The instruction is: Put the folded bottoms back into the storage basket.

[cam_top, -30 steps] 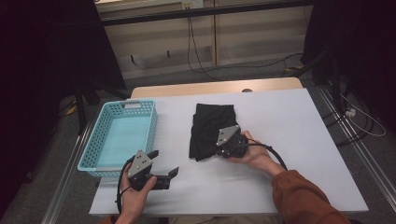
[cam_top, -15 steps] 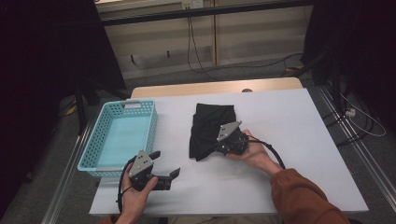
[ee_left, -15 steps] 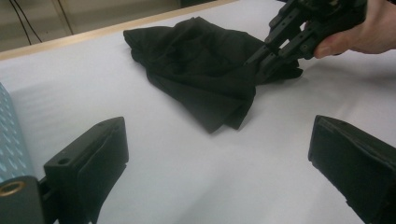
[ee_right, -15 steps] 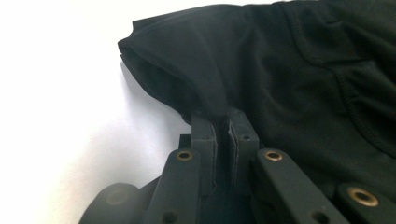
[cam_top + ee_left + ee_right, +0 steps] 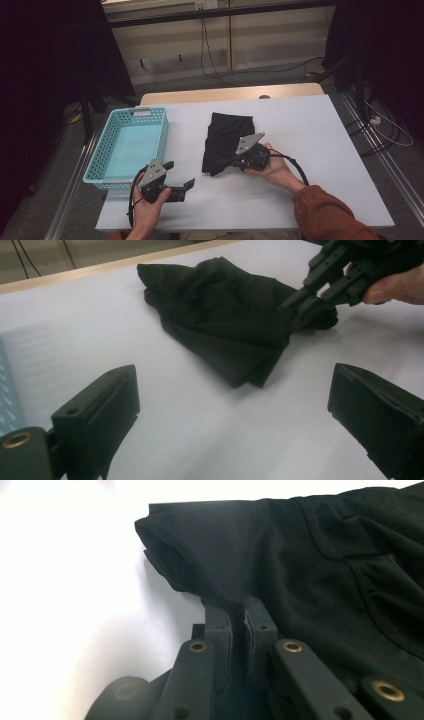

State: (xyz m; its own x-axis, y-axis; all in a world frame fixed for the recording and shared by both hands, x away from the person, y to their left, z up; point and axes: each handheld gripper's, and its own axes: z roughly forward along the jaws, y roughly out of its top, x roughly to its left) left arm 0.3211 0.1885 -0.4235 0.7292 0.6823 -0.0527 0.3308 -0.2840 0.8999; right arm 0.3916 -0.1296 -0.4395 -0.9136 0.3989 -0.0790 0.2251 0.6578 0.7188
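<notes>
High view: a white table (image 5: 320, 150) carries a black folded garment (image 5: 226, 140) near its middle, slightly toward the far edge, and a light blue perforated basket (image 5: 131, 145) along the left edge. The two are well apart.

Right gripper (image 5: 236, 162): held in the person's right hand (image 5: 274, 170), it meets the garment at the cloth's near right corner. Right gripper view confirms that the jaws are clenched together with a pinch of black fabric caught between the pads (image 5: 252, 625); the cloth rises slightly into the jaws at that point, while the rest lies flat on the table. Stitched seams show on the garment (image 5: 320, 570) to the right of the grip. The figures indicate the jaws were closing a moment ago and have now settled on the cloth.

Left gripper (image 5: 179, 176): held in the left hand (image 5: 148, 205) near the near left corner of the table, just beside the basket's near end. Left gripper view shows its jaws spread wide, nothing between them, bare table beneath. It faces the garment (image 5: 225, 325) but is well apart from it. The right gripper (image 5: 305, 302) shows there at the cloth's edge.
</notes>
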